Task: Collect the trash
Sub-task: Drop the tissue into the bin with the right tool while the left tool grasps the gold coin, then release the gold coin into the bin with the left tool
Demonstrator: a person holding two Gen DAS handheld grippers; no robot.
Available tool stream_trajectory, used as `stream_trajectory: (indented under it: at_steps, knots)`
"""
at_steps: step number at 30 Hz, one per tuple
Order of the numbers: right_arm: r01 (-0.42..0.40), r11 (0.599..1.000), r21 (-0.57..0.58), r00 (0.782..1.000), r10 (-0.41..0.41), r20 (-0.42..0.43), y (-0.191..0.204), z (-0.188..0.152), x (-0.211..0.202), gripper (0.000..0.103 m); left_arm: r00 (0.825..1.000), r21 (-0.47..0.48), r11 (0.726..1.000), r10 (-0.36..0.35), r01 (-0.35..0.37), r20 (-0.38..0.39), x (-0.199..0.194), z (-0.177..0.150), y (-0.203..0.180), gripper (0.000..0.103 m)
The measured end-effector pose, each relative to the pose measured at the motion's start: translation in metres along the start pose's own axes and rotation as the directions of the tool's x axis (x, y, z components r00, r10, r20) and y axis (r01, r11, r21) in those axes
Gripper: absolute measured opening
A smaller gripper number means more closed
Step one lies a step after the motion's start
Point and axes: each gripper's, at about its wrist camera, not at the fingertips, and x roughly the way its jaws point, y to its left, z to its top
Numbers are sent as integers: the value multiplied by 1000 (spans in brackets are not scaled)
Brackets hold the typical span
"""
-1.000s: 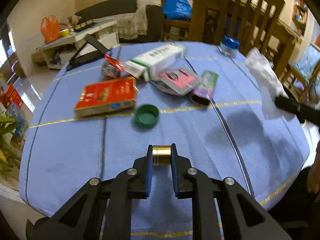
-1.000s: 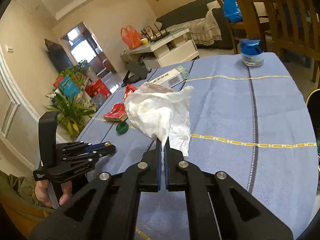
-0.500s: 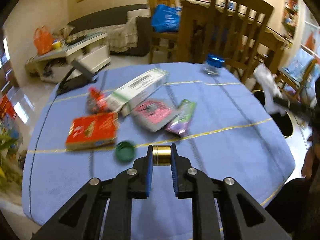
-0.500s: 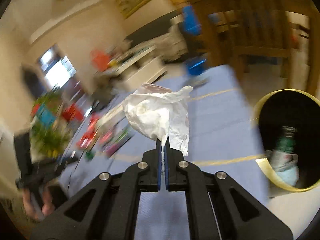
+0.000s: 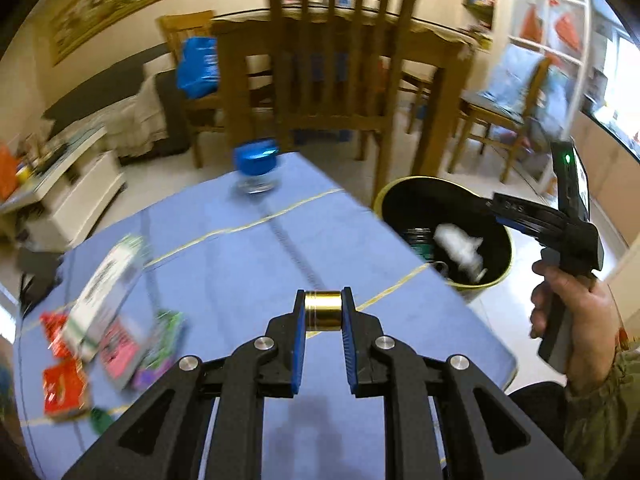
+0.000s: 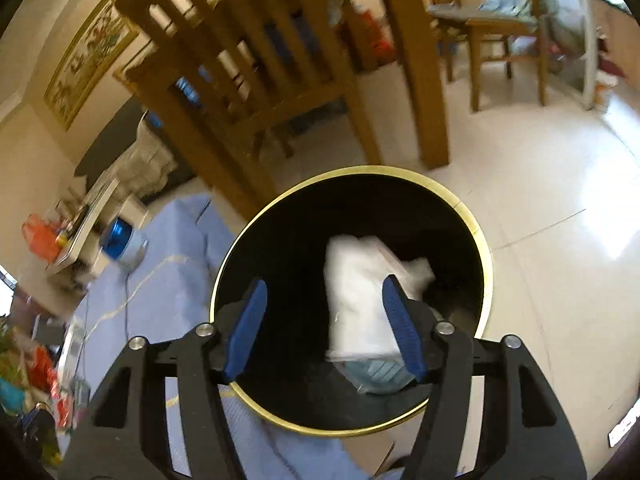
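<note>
My left gripper (image 5: 323, 312) is shut on a small gold cylinder (image 5: 322, 314) and holds it above the blue table cloth (image 5: 248, 256). My right gripper (image 6: 324, 312) is open and empty over the black bin with a gold rim (image 6: 476, 236). A crumpled white tissue (image 6: 360, 300) is blurred inside the bin. In the left wrist view the bin (image 5: 404, 192) stands beside the table with the tissue (image 5: 458, 246) in it, and the right gripper (image 5: 486, 203) reaches over it.
Several wrappers and boxes lie at the table's left: a white and green carton (image 5: 106, 296), a pink packet (image 5: 120, 348), a red box (image 5: 64, 388). A blue-lidded jar (image 5: 256, 168) stands at the far edge. Wooden chairs (image 5: 340, 80) stand behind the table.
My right gripper swung from over the table to over the bin, opened and let the tissue go into it. My left gripper turned right, still holding the gold cylinder.
</note>
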Motion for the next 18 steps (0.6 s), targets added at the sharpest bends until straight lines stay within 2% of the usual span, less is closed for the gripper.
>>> stream_trajectory:
  at_steps: [5, 8, 10, 16, 18]
  knots:
    - [-42, 998, 50, 998, 39, 54, -11, 5, -10, 62, 998, 72, 996, -53, 55, -27, 24, 23, -33, 15]
    - [-38, 994, 102, 992, 25, 125, -22, 9, -22, 75, 996, 101, 991, -79, 82, -42, 40, 40, -53, 15]
    - [-44, 986, 158, 985, 17, 169, -37, 12, -31, 78, 995, 107, 990, -91, 96, -52, 52, 50, -65, 15]
    - [-68, 965, 253, 971, 5, 240, -66, 13, -47, 78, 989, 117, 985, -119, 128, -85, 93, 76, -103, 15]
    - [-67, 964, 259, 967, -1, 254, -71, 14, -50, 79, 989, 131, 982, -122, 133, -89, 103, 82, -116, 21]
